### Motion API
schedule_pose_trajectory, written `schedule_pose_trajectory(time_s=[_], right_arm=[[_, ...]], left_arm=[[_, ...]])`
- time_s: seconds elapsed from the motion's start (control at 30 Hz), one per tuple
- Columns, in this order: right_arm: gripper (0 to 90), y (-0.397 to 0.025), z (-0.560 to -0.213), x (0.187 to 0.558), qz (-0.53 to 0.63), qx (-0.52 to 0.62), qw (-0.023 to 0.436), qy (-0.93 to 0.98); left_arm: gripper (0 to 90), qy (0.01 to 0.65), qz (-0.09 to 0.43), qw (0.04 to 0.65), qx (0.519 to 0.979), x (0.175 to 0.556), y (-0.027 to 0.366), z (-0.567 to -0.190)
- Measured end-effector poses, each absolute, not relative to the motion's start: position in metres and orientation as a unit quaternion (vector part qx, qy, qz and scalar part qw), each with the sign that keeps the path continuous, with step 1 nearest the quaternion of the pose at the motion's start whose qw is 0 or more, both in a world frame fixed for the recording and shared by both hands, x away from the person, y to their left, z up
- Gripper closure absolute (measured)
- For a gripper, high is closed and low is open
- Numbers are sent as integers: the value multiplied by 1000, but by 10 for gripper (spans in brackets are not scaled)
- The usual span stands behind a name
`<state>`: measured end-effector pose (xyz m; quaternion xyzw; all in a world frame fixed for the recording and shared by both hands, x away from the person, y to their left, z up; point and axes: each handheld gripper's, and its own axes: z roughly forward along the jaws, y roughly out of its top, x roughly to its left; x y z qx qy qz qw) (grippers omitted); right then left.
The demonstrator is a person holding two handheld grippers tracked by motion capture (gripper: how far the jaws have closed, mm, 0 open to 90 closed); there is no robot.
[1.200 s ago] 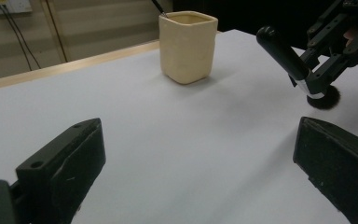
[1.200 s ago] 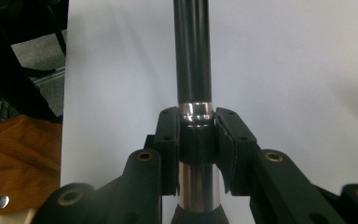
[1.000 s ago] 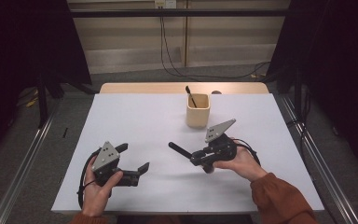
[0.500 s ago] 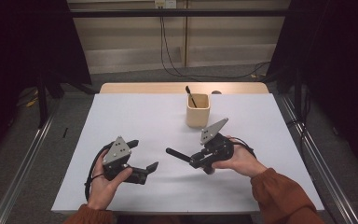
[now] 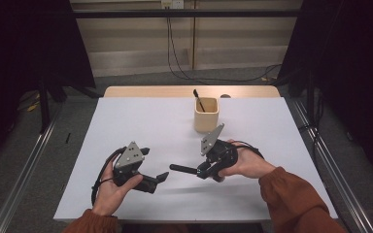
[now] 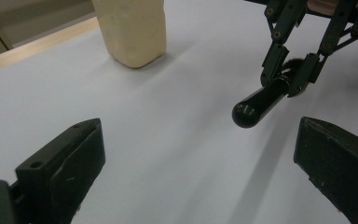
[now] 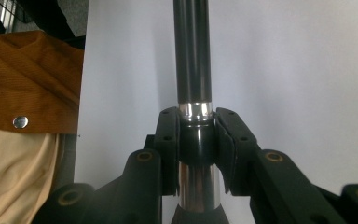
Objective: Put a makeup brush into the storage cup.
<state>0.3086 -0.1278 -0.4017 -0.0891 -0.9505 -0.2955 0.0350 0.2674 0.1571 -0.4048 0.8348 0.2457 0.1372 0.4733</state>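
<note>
The right hand-held gripper (image 5: pixel 200 171) is clamped on a black brush (image 5: pixel 183 169), its jaws closed around the shiny metal collar (image 7: pixel 195 111) where the handle meets the wider part; gripping at that firm spot likely keeps the round shaft from rolling or slipping. The right gripper view shows the handle running straight out from between the jaws over the white table (image 5: pixel 141 121), so the brush is held roughly level above the surface, not resting on it. Its rounded handle end (image 6: pixel 244 113) points toward the left hand-held gripper (image 5: pixel 161 177), whose jaws stand wide apart, one on each side of the left gripper view, with the handle end in front of them but not yet between them. That arrangement reads as a handover being set up: the free length of handle is offered so the left side has room to take hold away from the right jaws. A tan holder (image 5: pixel 206 114) stands farther back on the table, well apart from both grippers, with another dark stick-like item (image 5: pixel 198 100) leaning in it; it seems the likely place for the brush. I cannot see the brush's bristle end clearly in any view.
</note>
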Motion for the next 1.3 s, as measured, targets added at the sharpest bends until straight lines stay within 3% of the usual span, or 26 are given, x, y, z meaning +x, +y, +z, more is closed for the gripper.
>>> schedule_pose_trajectory(time_s=[0.93,1.3], right_arm=[[723,-108,-401,314,-226,-32,57,-972],[723,-103,-402,313,-204,-24,61,-977]], left_arm=[[27,198,83,407,888,271,140,-406],[45,166,52,351,920,276,127,-405]])
